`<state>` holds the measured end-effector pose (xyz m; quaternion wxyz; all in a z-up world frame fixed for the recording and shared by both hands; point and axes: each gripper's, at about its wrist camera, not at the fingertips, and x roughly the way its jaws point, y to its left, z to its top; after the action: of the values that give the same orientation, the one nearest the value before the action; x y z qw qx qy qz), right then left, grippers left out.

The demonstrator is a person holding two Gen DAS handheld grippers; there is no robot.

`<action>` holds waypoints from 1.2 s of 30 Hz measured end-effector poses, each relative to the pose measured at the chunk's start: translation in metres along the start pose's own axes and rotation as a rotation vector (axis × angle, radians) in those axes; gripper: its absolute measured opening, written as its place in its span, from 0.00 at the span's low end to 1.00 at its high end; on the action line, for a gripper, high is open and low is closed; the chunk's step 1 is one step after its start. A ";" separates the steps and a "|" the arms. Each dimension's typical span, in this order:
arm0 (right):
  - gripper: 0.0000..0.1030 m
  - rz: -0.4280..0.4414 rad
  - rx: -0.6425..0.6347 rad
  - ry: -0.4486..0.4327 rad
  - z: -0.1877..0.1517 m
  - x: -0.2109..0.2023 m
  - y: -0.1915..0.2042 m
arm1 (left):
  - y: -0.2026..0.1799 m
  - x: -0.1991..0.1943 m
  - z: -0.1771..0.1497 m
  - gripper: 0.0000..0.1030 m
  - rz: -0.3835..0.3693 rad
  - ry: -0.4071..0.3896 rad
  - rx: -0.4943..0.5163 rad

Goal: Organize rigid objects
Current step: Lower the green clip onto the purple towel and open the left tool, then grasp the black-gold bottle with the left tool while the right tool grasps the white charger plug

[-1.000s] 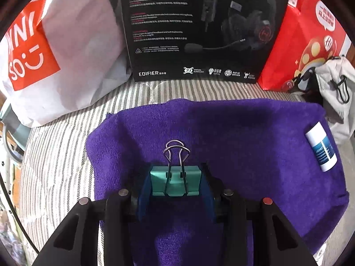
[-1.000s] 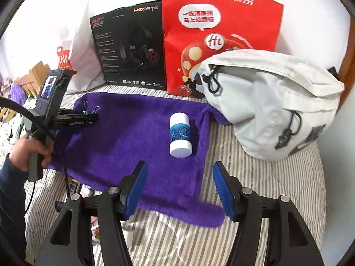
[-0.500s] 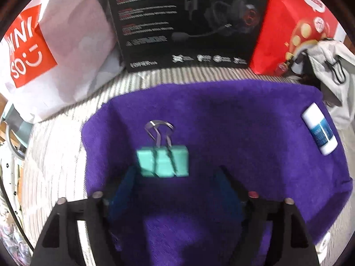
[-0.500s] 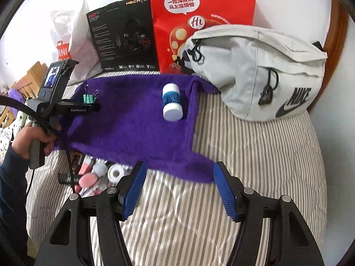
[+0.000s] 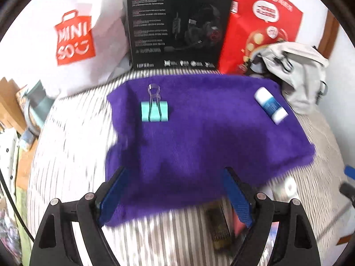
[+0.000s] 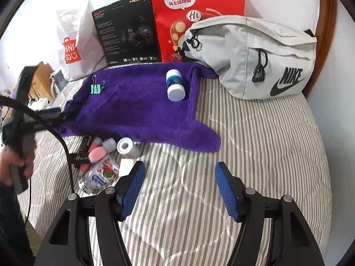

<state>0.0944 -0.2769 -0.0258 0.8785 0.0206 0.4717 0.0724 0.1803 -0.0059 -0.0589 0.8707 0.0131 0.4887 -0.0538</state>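
A: Where's the binder clip (image 5: 154, 111)?
B: Lying on the purple towel (image 5: 199, 137), near its far left corner; nothing touches it; the white-and-blue bottle (image 5: 270, 106) lies at the towel's right side.
A: And the tools?
B: Left tool (image 5: 175, 196) spread wide and empty over the towel's near edge; right tool (image 6: 179, 190) likewise apart, empty, above the striped bed (image 6: 255, 146).
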 end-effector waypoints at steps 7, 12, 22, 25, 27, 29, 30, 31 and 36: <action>0.63 -0.004 -0.015 0.034 -0.024 0.002 0.007 | 0.008 0.003 -0.040 0.82 -0.032 0.044 -0.029; 0.63 0.002 -0.038 0.045 -0.037 0.001 0.017 | 0.008 0.018 -0.046 0.81 -0.049 0.080 -0.055; 0.63 0.020 -0.045 0.072 -0.044 0.010 0.023 | -0.002 0.026 -0.050 0.84 0.051 0.092 0.025; 0.63 0.018 -0.042 0.074 -0.043 0.012 0.022 | 0.008 0.022 -0.055 0.84 0.047 0.085 0.013; 0.63 0.020 -0.038 0.080 -0.042 0.016 0.021 | 0.010 0.020 -0.057 0.82 0.039 0.076 0.016; 0.63 0.023 -0.034 0.085 -0.040 0.021 0.022 | 0.008 0.019 -0.058 0.81 0.041 0.065 0.025; 0.63 0.024 -0.030 0.088 -0.040 0.023 0.022 | 0.007 0.019 -0.058 0.79 0.039 0.061 0.031; 0.63 0.031 -0.026 0.088 -0.038 0.026 0.022 | 0.005 0.017 -0.059 0.74 0.038 0.056 0.035; 0.63 0.061 -0.024 0.078 -0.032 0.035 0.027 | -0.005 0.010 -0.063 0.51 0.016 0.040 0.069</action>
<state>0.0837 -0.2458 -0.0697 0.8571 0.0217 0.5038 0.1057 0.1318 -0.0068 -0.1001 0.8601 0.0479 0.5039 -0.0634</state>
